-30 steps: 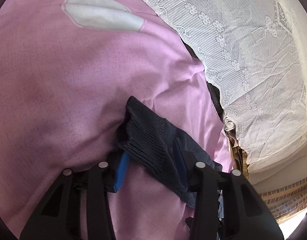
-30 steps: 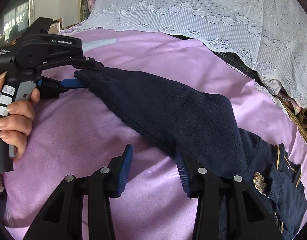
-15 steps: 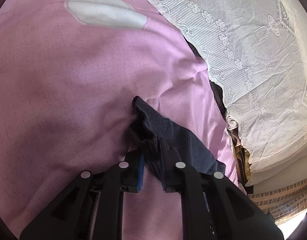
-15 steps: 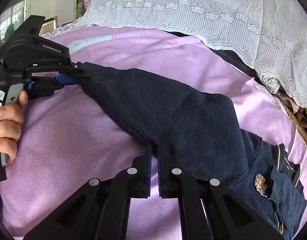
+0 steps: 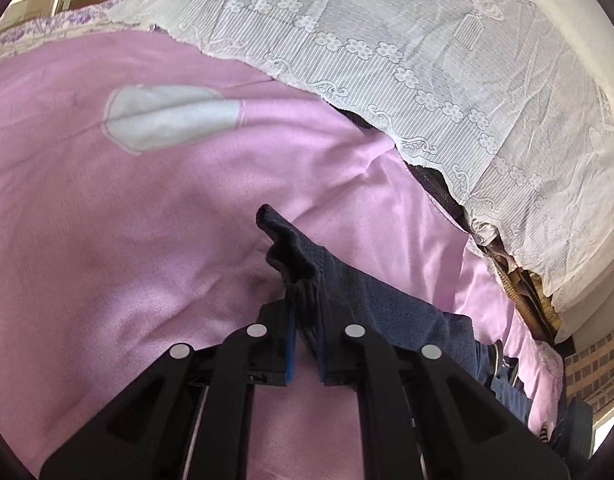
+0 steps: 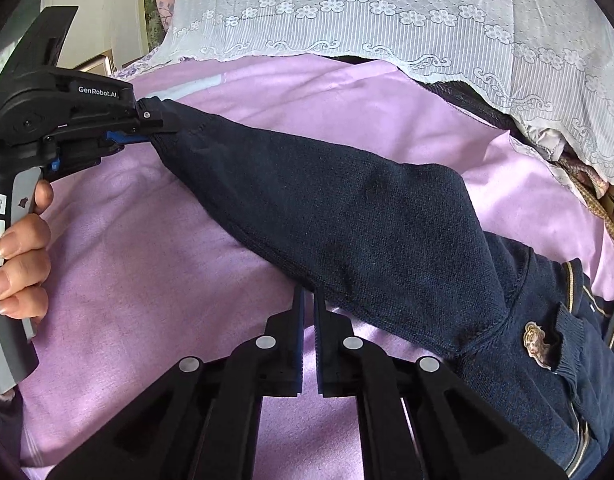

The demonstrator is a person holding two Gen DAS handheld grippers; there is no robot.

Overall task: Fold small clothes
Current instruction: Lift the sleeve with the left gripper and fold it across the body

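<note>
Sleeve [image 6: 327, 208] stretched between left gripper [image 6: 147, 134], right gripper [image 6: 307, 300].

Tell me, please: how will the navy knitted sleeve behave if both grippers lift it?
Probably floppy: the sleeve drapes limp between the left gripper and the right gripper, each shut on it. Its ribbed cuff crumples, so it likely stretches. The rough knit looks unlikely to slip.
</note>
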